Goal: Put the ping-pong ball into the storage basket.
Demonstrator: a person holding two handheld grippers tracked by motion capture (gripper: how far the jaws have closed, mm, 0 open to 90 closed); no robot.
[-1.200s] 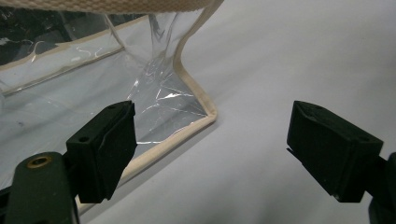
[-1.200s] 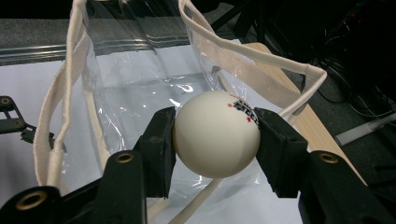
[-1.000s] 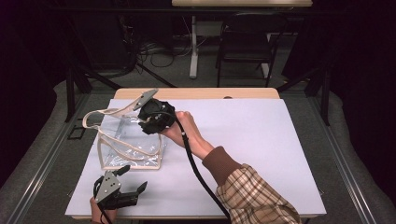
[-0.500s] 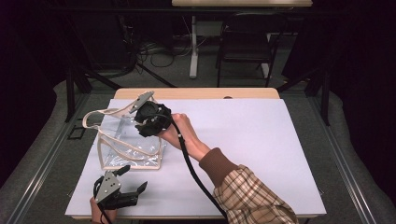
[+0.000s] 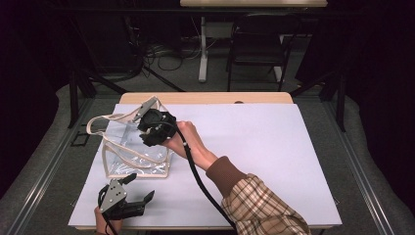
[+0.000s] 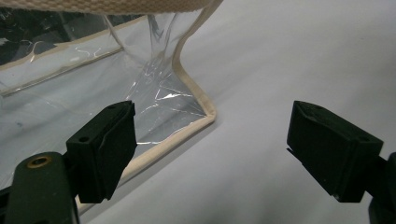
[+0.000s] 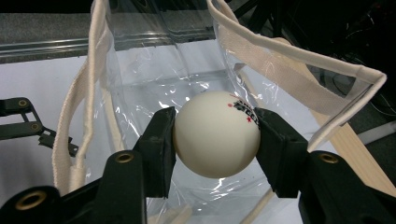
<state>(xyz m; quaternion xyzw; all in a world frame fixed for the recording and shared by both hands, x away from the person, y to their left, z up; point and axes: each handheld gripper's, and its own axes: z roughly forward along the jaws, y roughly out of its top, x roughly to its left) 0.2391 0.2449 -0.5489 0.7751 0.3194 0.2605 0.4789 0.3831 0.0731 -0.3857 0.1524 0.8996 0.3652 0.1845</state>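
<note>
Black two-fingered right gripper [image 5: 147, 128], black cable, grey plate, plaid sleeve [image 5: 262, 208] with brown cuff.

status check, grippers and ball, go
Right gripper shut on white ball, at clear bag mouth. Left gripper open beside bag corner. Nothing in the way.

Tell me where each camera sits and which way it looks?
High view: above the table, looking down; forearms, left gripper, right gripper.
Left gripper view: on that gripper, open jaws facing the clear bag.
Right gripper view: jaws hold the white ball over the bag.
All share the bag.
</note>
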